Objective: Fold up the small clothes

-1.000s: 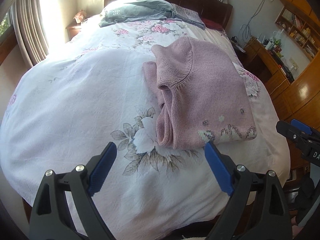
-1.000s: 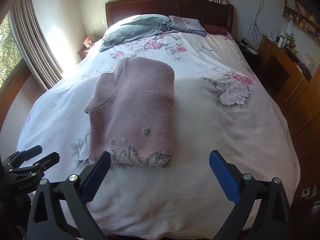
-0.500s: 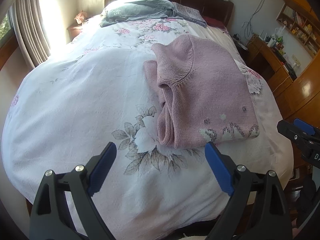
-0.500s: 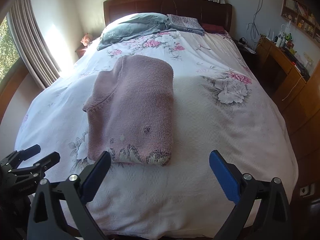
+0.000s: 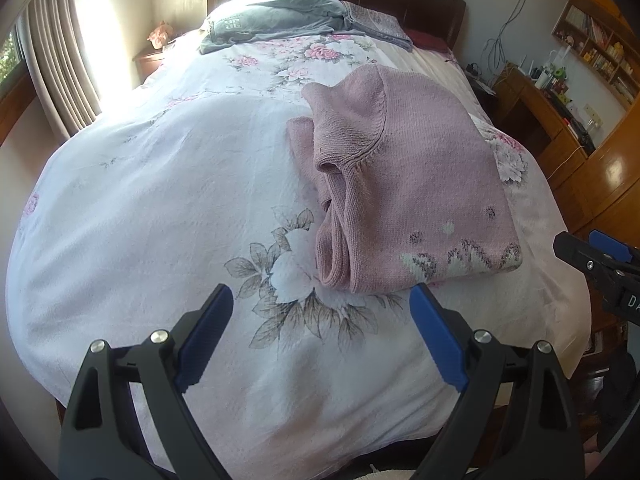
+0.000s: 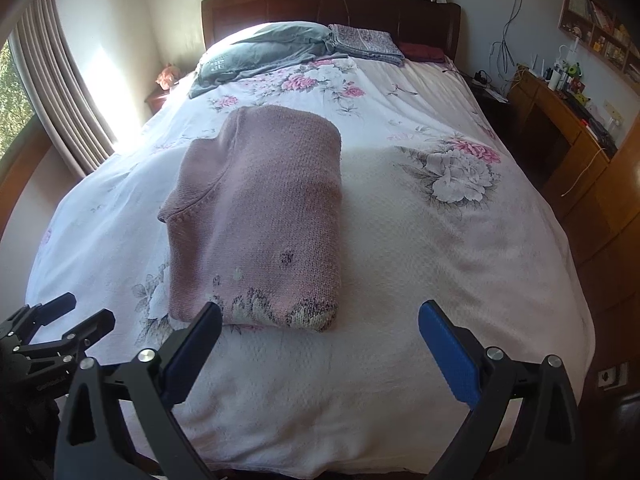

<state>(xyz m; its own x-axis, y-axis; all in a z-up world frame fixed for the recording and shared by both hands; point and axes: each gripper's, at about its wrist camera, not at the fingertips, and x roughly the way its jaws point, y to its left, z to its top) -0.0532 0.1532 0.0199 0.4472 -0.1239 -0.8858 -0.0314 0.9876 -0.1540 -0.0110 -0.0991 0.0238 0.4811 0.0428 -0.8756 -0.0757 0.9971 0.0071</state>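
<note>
A pink knitted sweater (image 5: pixel 408 176) lies folded into a thick rectangle on the flowered white bedspread (image 5: pixel 160 200), its patterned hem toward me. My left gripper (image 5: pixel 322 300) hovers open over the bed's near edge, just short of the sweater's left folded side, holding nothing. In the right wrist view the same sweater (image 6: pixel 264 216) sits left of centre, and my right gripper (image 6: pixel 320 320) is open and empty just in front of its hem. Each gripper shows at the edge of the other's view: the right gripper (image 5: pixel 600 256) and the left gripper (image 6: pixel 60 328).
Grey pillows (image 6: pixel 264 48) and a folded patterned cloth (image 6: pixel 364 42) lie by the dark headboard (image 6: pixel 332 4). A wooden desk (image 6: pixel 568 128) crowded with small items runs along the right wall. Curtains (image 6: pixel 56 92) and a nightstand (image 6: pixel 158 100) stand on the left.
Both grippers have edged slightly toward the bed and the sweater; the view has crept forward. Both stay open and the sweater lies unmoved.
</note>
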